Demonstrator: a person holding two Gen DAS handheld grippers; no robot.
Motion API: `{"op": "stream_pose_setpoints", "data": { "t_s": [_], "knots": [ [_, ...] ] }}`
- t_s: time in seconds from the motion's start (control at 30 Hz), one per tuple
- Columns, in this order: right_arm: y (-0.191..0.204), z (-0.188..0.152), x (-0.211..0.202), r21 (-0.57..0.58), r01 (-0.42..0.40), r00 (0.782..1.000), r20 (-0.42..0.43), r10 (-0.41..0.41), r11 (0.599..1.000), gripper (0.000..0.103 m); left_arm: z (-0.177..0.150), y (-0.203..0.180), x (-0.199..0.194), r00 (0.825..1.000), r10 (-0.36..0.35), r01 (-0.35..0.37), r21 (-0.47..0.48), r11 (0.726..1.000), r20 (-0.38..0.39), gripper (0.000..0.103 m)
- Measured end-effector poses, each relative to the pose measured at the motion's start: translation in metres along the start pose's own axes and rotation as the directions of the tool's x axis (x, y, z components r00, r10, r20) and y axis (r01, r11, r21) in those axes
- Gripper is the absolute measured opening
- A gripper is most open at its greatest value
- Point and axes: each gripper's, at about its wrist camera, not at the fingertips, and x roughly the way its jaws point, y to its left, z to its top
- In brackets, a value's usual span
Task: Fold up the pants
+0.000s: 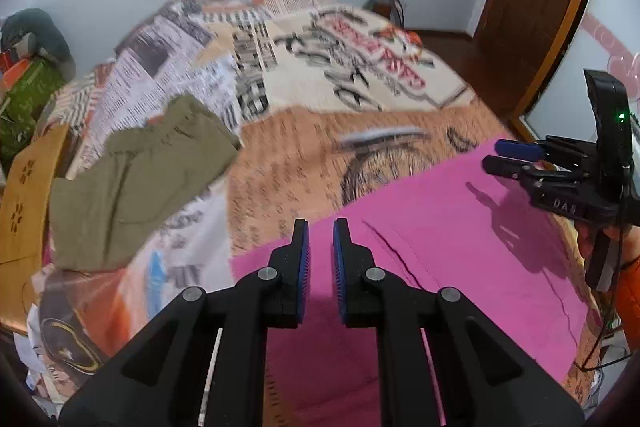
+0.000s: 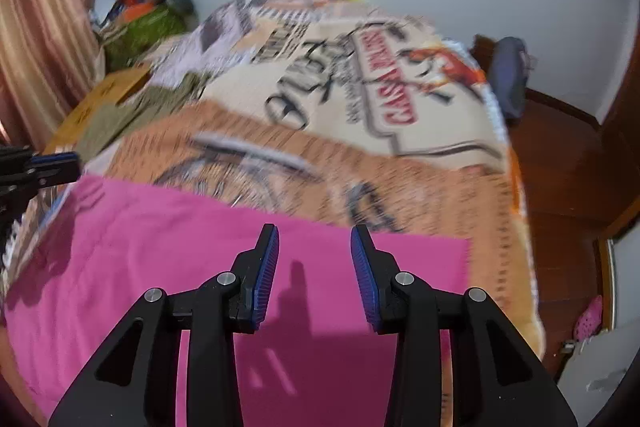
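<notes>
Two grippers hover apart—over pink pants [image 2: 200,247] (printed bedspread [image 1: 320,87] beneath).

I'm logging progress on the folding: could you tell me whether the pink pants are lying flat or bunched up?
Lying flat: the pink pants are spread smoothly on the bed, with straight edges and only slight creases. The fold count cannot be told.

**Bed with two garments on it**

The bed [image 1: 304,147] is covered with a blanket [image 2: 360,163] printed with newspaper text and pictures. Pink pants [image 1: 460,247] lie flat on its near part. An olive garment [image 1: 136,179] lies crumpled near the left edge, well apart from the pink one.
</notes>
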Motion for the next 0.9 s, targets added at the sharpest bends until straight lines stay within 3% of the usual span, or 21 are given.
{"op": "stream_pose_setpoints", "data": {
  "t_s": [0.13,0.23,0.37,0.57,0.9],
  "knots": [
    [-0.005,-0.012,0.031,-0.003,-0.020,0.996,-0.085,0.020,1.000,0.034,-0.011,0.005,0.027,0.997,-0.018,0.016,-0.025,1.000,-0.078,0.012],
    [-0.016,-0.014,0.028,0.020,-0.019,0.997,-0.077,0.020,1.000,0.034,-0.015,0.009,0.025,0.998,-0.028,0.027,-0.020,0.999,-0.061,0.012],
    [-0.030,-0.019,0.021,0.052,0.017,0.996,-0.087,-0.012,0.999,0.034,-0.020,0.012,0.021,0.997,0.056,-0.055,0.007,0.998,-0.058,0.013],
    [-0.037,-0.027,-0.012,0.089,0.065,0.994,-0.088,-0.058,0.994,0.035,-0.027,0.029,-0.007,0.998,0.053,-0.055,-0.048,0.997,-0.031,0.014],
    [0.007,-0.015,-0.112,0.036,0.041,0.993,0.113,-0.045,0.998,0.035,-0.029,0.024,-0.085,0.995,0.052,-0.045,-0.079,0.996,0.084,0.014]
  ]
}}
